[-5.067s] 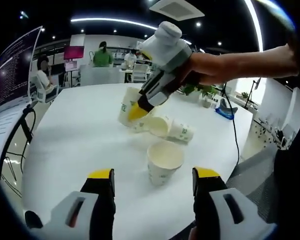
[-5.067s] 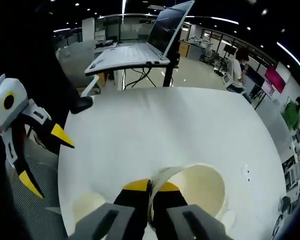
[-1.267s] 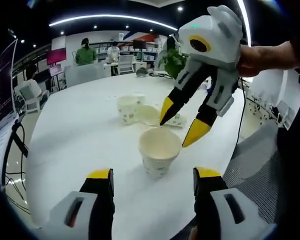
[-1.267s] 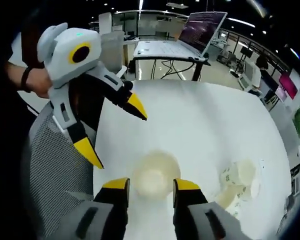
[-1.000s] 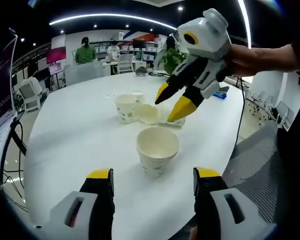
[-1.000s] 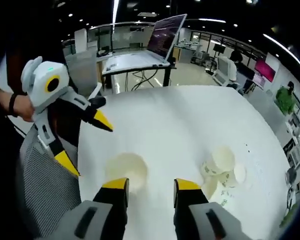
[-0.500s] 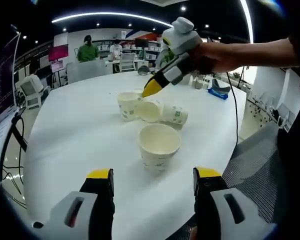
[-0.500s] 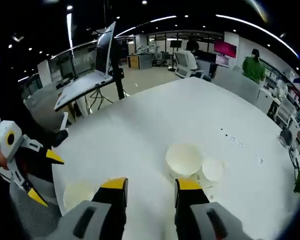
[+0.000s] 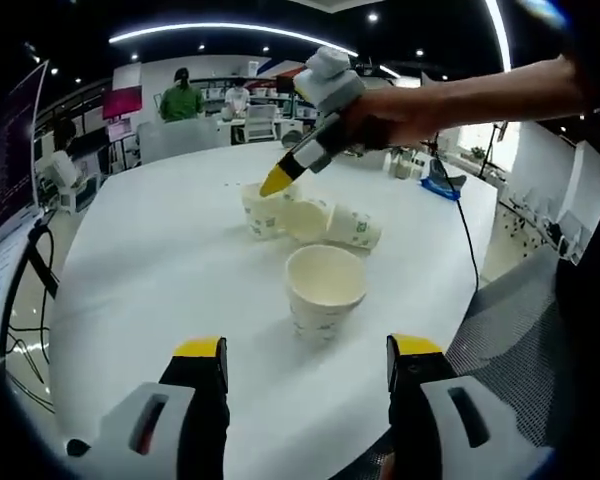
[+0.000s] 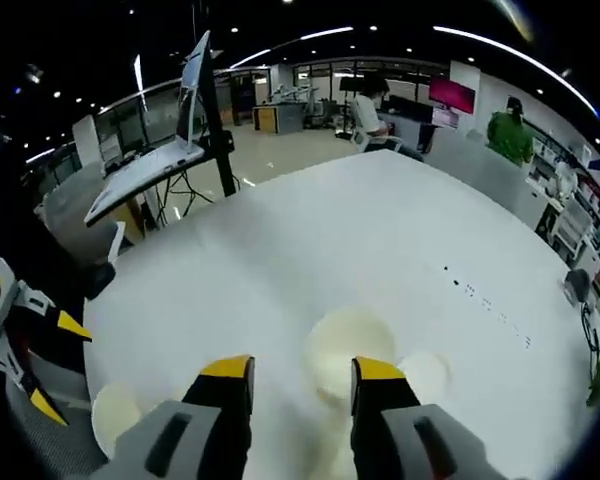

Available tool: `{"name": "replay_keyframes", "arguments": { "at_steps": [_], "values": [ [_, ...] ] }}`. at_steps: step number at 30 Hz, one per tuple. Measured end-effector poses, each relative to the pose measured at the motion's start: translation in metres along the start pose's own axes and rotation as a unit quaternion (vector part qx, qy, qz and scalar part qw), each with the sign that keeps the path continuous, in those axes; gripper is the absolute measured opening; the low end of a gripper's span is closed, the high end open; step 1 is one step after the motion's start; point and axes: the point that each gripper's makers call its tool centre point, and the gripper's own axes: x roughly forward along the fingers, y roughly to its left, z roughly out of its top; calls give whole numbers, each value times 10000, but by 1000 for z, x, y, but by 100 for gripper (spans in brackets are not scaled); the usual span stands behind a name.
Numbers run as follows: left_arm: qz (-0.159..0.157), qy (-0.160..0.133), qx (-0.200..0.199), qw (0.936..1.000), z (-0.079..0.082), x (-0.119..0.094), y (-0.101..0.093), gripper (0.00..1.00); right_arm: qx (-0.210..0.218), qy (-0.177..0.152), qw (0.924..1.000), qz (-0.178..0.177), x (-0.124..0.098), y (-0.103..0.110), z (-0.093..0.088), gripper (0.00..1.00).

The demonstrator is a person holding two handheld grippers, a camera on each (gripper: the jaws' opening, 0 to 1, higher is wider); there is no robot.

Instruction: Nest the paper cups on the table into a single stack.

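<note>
Going in for the far upright cup with my right gripper [image 10: 290, 385]

The stack-starter cup [image 9: 325, 292] stands upright near my edge of the white table [image 9: 150, 270], mouth up, so it's ready to take whatever I bring. Behind it there's a cluster of three: one upright cup [image 9: 263, 210] and two lying cups [image 9: 335, 225] tipped on their sides beside it. I'm reaching my right arm out long over the table, hand [image 9: 395, 105] wrapped round the gripper, tips angled down at the upright one's rim. Its jaws are apart and empty, straddling that cup's mouth [image 10: 348, 345]. My left gripper [image 9: 305, 360] hangs back low, jaws wide, holding nothing.
</note>
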Motion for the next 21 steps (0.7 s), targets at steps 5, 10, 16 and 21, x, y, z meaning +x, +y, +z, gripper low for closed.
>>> {"name": "replay_keyframes", "arguments": {
  "at_steps": [5, 10, 16, 21],
  "values": [
    [32, -1, -39, 10000, -1, 1, 1, 63, -48, 170, 9998, 94, 19, 2, -3, 37],
    [58, 3, -91, 9999, -4, 1, 2, 63, -374, 503, 9980, 74, 32, 1, -9, 37],
    [39, 58, -70, 10000, -6, 2, 0, 63, -852, 921, 9921, 73, 50, 6, -13, 34],
    [73, 88, -82, 9999, -6, 1, 2, 63, -1113, 1261, 9857, 104, 54, 15, -23, 30]
  ]
}}
